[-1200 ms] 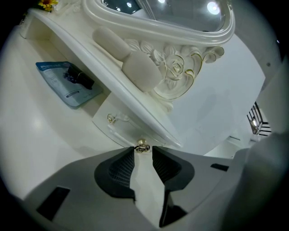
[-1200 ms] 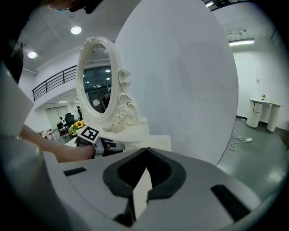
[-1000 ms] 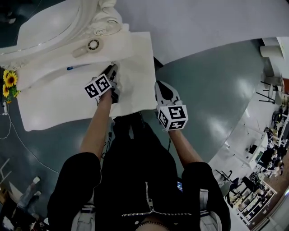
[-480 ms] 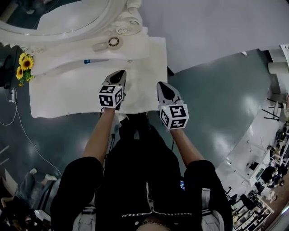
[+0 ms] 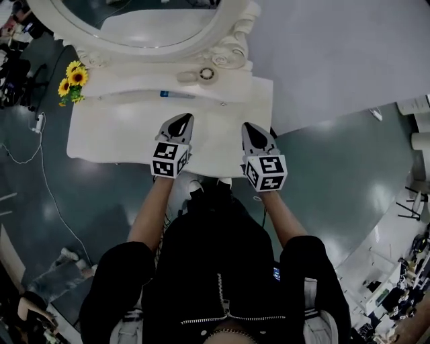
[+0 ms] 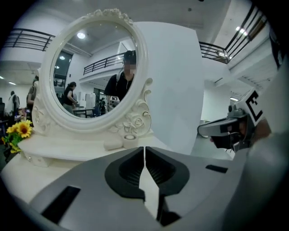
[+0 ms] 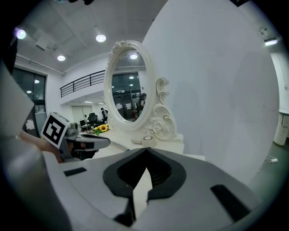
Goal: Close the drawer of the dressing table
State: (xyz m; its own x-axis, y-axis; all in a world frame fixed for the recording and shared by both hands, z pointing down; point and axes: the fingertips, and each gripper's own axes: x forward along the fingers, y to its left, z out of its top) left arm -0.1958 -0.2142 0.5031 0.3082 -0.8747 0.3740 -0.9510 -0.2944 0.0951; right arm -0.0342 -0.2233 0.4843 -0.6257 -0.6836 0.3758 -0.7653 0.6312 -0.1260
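Seemingly the drawer sits flush under the desk (image 5: pixel 107 138) (no front juts past its near edge), so backing both arms straight off seems wise. The left gripper (image 5: pixel 182 121) and right gripper (image 5: pixel 252 129) are clenched and empty. A second ago the left one reached farther over the desk, rolled sideways.

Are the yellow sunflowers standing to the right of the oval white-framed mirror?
No, the yellow sunflowers sit at the white dressing table's left end, left of the mirror.

Your black short-sleeved jacket (image 5: pixel 215 248) has a silver zip (image 5: pixel 222 295) at lower centre. Left gripper (image 5: pixel 182 119) and right gripper (image 5: pixel 250 127) are grey, each bearing a black-and-white marker cube.
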